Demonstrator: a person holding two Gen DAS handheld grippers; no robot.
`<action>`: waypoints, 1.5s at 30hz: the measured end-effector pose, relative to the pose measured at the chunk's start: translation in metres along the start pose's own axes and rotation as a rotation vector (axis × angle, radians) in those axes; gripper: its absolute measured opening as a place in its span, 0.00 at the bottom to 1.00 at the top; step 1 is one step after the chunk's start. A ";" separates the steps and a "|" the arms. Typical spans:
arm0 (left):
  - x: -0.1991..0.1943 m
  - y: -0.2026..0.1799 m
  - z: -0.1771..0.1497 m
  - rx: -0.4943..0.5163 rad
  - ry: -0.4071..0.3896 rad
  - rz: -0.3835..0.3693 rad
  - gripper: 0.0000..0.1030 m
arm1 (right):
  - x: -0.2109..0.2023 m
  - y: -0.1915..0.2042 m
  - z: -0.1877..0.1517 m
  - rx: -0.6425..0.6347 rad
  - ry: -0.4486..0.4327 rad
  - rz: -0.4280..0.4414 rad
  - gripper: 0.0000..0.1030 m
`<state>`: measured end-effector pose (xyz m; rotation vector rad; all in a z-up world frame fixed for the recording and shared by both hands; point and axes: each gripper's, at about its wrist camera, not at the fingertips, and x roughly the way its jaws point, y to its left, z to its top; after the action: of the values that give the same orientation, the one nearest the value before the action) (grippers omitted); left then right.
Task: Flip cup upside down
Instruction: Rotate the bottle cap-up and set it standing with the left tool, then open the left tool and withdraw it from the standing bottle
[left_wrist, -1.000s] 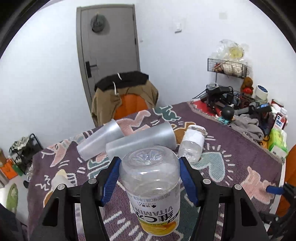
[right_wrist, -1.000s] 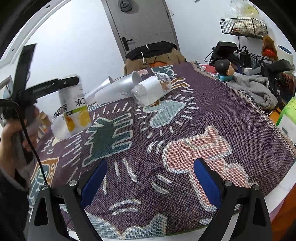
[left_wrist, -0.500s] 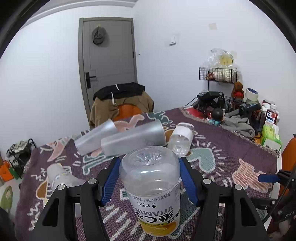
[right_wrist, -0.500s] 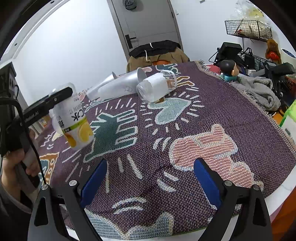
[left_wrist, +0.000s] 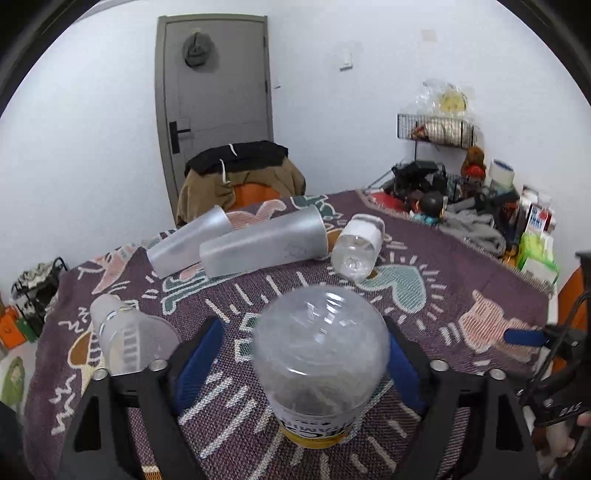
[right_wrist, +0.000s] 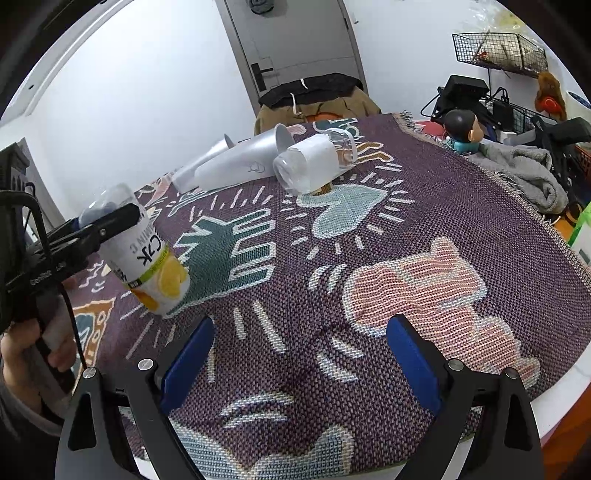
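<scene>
My left gripper (left_wrist: 303, 365) is shut on a clear cup with a yellow vitamin label (left_wrist: 320, 363). The cup is upside down, its closed base up, and its lower end looks to touch the purple patterned cloth (left_wrist: 461, 291). In the right wrist view the same cup (right_wrist: 147, 258) leans in the left gripper (right_wrist: 107, 221) at the left. My right gripper (right_wrist: 299, 354) is open and empty, low over the cloth's near part (right_wrist: 406, 236).
Two frosted cups (left_wrist: 258, 243) and a white-labelled clear cup (left_wrist: 356, 245) lie on their sides at the far middle. Another clear cup (left_wrist: 125, 336) lies at the left. Clutter, a doll (right_wrist: 461, 129) and a grey cloth (right_wrist: 517, 170) fill the right edge. A chair stands behind.
The left gripper has lowered the upside-down cup from the air down to the cloth and tipped forward over it. The right gripper has barely moved.
</scene>
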<state>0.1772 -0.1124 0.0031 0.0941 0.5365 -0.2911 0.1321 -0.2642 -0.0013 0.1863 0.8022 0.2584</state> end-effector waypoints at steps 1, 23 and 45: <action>-0.007 0.002 0.001 -0.019 -0.013 -0.004 0.93 | 0.000 0.001 0.000 -0.003 -0.001 0.007 0.92; -0.114 0.040 -0.055 -0.191 -0.154 0.092 1.00 | -0.035 0.045 0.001 -0.167 -0.075 0.132 0.92; -0.174 0.045 -0.115 -0.230 -0.250 0.208 1.00 | -0.062 0.058 -0.010 -0.305 -0.171 0.202 0.93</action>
<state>-0.0082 -0.0069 -0.0045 -0.1080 0.3054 -0.0355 0.0745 -0.2263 0.0493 0.0011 0.5659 0.5442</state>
